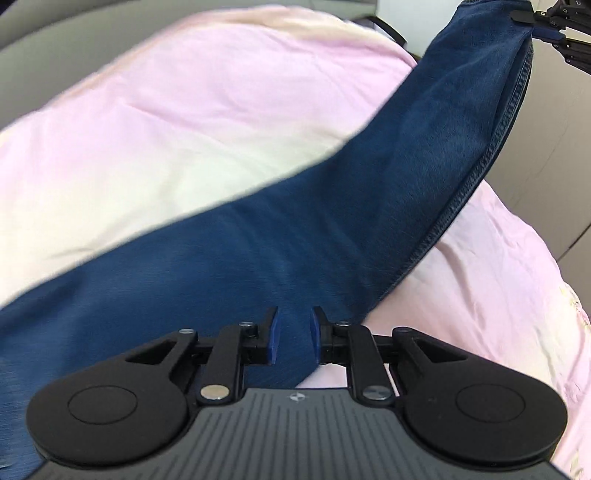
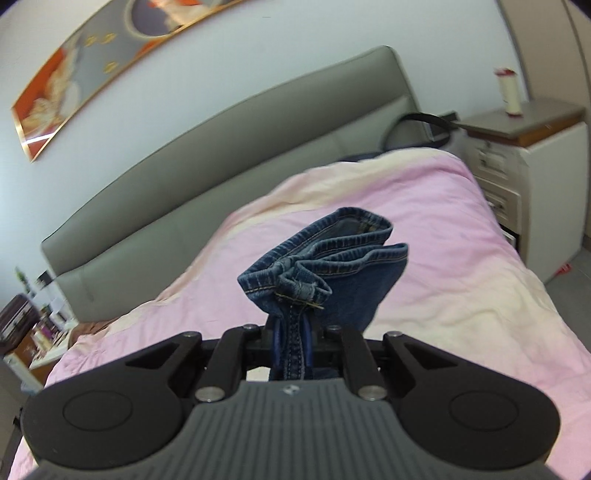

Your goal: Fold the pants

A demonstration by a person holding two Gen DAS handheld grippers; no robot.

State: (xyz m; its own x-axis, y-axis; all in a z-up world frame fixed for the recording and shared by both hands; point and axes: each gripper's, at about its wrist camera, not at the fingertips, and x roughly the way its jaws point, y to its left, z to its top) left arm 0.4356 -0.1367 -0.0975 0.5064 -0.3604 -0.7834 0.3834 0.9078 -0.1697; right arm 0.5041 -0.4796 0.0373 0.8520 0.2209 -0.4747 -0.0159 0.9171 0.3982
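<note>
Two grippers are working one pair of jeans (image 1: 295, 236) over the bed (image 1: 184, 122), and I am holding the cloth in the air between them. My right gripper (image 2: 290, 341) is pinching the hem end, its jaws squeezed tight on a thick seam with the cuffs bunching out beyond them. My left gripper (image 1: 293, 338) is sitting at the near edge of the leg with its jaws narrow, blue cloth running between them; I am judging it a grip, though only a thin fold seems caught there.

What worries me is that left hold: if I am pulling the leg taut, a shallow bite on one edge could slip and drop the jeans in a heap. The bunched cuffs on the right could also set the fold crooked, since the two hems are not lying flush.

The left view is showing the whole span of denim, far right up to the other gripper (image 1: 554, 18). The right view is showing only the cuffs, plus the headboard (image 2: 221, 147) and nightstand (image 2: 535, 155).
</note>
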